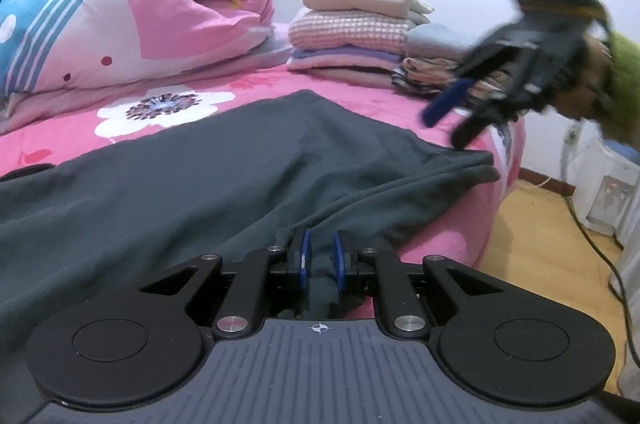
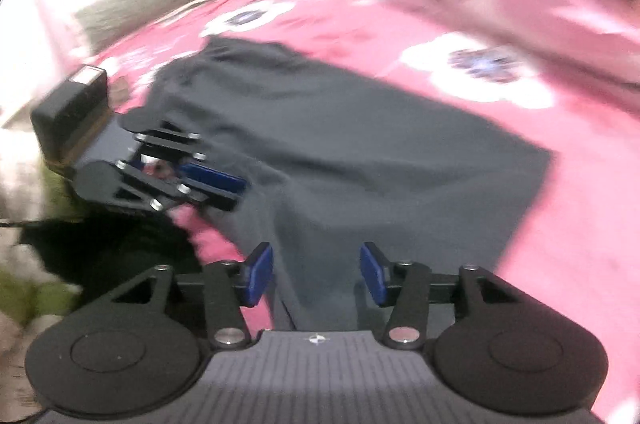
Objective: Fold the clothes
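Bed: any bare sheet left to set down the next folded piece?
Free: pink sheet between the dark garment, the rolled quilt and the folded stacks. Crowded: far right corner with the stacks, and the near edge, where the left gripper pinches the garment.

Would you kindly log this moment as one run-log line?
left hand-held gripper: shut on dark grey garment | right hand-held gripper: open, empty | bed: folded stack behind

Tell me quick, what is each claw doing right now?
Left claw: closed, pinching a bunched edge of the dark grey cloth garment.
Right claw: open, holding nothing, with the garment lying under it.
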`<state>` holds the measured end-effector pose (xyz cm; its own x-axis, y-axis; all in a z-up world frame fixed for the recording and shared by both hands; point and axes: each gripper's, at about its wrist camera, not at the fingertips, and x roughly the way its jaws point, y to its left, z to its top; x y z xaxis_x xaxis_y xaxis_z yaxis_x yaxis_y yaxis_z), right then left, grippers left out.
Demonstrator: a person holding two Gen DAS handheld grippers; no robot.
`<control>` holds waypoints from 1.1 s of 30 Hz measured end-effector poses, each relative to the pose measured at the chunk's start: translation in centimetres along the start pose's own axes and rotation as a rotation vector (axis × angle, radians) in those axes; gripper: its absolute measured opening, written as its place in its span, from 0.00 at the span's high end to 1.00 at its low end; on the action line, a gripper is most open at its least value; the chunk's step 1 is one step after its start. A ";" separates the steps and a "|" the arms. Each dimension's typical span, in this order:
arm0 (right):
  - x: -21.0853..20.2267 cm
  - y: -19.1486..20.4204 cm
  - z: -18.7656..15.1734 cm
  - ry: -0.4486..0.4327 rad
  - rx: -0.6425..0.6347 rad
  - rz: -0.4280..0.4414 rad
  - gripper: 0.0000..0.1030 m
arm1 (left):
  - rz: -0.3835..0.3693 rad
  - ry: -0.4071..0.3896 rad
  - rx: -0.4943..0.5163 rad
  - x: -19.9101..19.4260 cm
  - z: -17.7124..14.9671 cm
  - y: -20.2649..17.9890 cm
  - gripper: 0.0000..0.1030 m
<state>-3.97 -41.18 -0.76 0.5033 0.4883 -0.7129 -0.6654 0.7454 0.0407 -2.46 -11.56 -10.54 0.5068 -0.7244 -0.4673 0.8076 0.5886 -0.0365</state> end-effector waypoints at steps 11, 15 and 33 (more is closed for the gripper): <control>0.6 3.6 -5.1 -0.047 -0.227 -0.187 0.80 | 0.038 -0.009 -0.004 0.1 -0.2 0.1 0.87; -0.8 0.7 -4.2 -0.121 -0.106 -0.093 0.92 | 0.037 -0.014 -0.007 0.0 -0.3 0.2 0.87; -3.1 -10.5 -8.1 -0.340 0.537 -0.205 0.80 | 0.086 -0.011 0.018 0.0 -0.2 0.0 0.87</control>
<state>-3.03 -54.17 -4.71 0.7948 0.3632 -0.4862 -0.2150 0.9177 0.3341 -2.56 -11.50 -10.76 0.5775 -0.6754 -0.4586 0.7664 0.6421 0.0194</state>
